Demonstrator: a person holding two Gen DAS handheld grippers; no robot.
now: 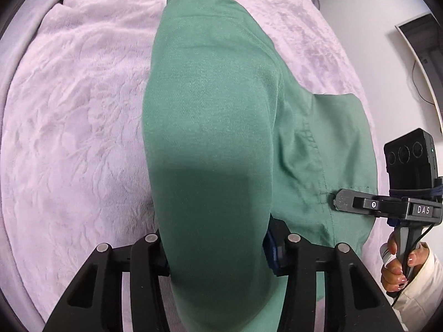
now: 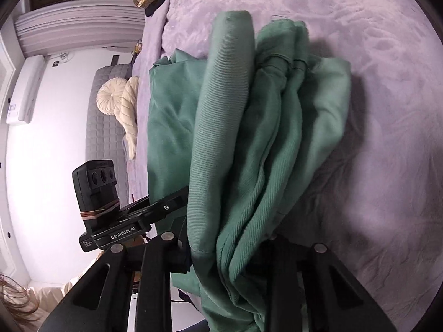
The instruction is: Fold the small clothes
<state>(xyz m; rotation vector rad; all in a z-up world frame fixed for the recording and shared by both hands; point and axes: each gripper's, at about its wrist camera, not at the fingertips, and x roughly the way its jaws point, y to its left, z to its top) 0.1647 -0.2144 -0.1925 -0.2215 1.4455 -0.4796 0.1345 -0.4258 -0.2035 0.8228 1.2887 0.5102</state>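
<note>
Both my grippers are clamped on the green garment (image 1: 210,127) – left gripper (image 1: 218,251) and right gripper (image 2: 229,251) each pinching an edge, lifted off the bed (image 1: 69,110) – it's soft, floppy twill, so grab hems, not the middle

A green twill garment (image 1: 210,127) with stitched seams lies on a pale lilac plush blanket (image 1: 77,116). It is bunched into long rolled folds, its near edges lifted off the blanket, the far end resting flat.
</note>
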